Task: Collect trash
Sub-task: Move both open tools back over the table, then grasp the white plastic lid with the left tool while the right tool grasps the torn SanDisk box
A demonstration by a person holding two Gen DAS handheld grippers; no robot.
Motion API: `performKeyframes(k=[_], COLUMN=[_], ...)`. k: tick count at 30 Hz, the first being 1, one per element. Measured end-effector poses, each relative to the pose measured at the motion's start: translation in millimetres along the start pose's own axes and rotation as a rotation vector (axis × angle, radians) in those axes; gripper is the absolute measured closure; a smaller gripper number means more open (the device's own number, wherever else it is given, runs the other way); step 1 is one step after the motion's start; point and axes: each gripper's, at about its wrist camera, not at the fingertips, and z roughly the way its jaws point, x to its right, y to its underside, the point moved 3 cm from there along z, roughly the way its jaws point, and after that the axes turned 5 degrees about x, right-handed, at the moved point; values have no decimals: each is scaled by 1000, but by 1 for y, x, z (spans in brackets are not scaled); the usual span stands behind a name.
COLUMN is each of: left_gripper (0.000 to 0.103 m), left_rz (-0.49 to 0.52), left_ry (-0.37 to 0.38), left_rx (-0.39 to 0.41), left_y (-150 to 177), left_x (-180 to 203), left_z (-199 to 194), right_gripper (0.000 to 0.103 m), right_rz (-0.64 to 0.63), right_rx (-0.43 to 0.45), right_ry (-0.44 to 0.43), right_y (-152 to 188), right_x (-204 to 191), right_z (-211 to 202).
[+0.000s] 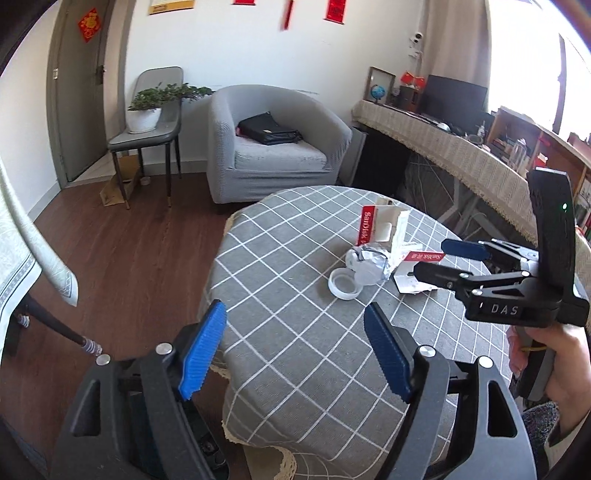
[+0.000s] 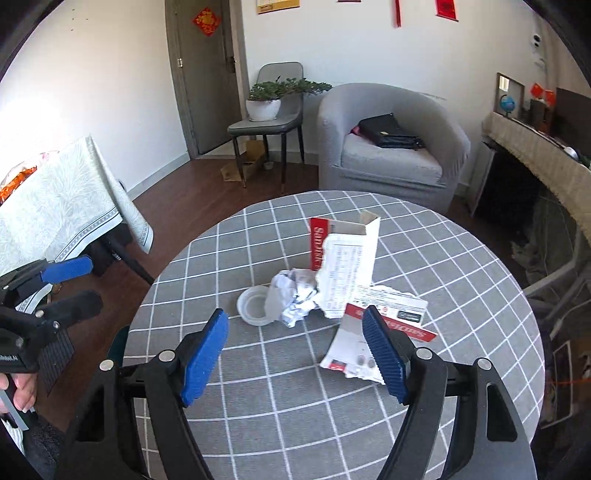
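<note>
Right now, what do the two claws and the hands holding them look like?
Both match: black plastic linkage arms with silver pivot bolts and ribbed blue pads. The left claw is seen from its own camera. The right claw has a tall black housing with a small green light and white lettering "DAS". The right hand shows a grey knit cuff. No cables visible.

The near edge of the round tabletop (image 2: 480,258) is running out of the frame behind the right gripper (image 2: 295,354). A crumpled paper ball (image 2: 295,295) is covering one side of a small clear plastic cup (image 2: 253,304). A torn white and red card package (image 2: 347,266) is overlapping a second torn package (image 2: 384,321), whose near corner is hiding behind a blue finger. In the left wrist view, the right gripper (image 1: 439,262) is blocking part of that package (image 1: 410,280). The small print on the packages is too small to read. The wall hangings (image 1: 336,9) are being cut off at the top edge.
</note>
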Motion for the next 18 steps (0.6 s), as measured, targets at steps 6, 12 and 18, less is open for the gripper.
performKeyframes(k=[6,12,18], left_gripper=[24,24,28], left_rz=[81,149,155], left_ry=[27,28,33], left_rx=[-79,-130,-153], left_y=[6,12,8], left_x=[22,40,45], left_z=[53,89,113], right_gripper=[20,19,17], right_rz=[64,150,167], right_rx=[-1,-8,-16], right_ry=[44,50,53], right_y=[9,16,20], right_x=[46,81,96], right_z=[-8,-10,-12])
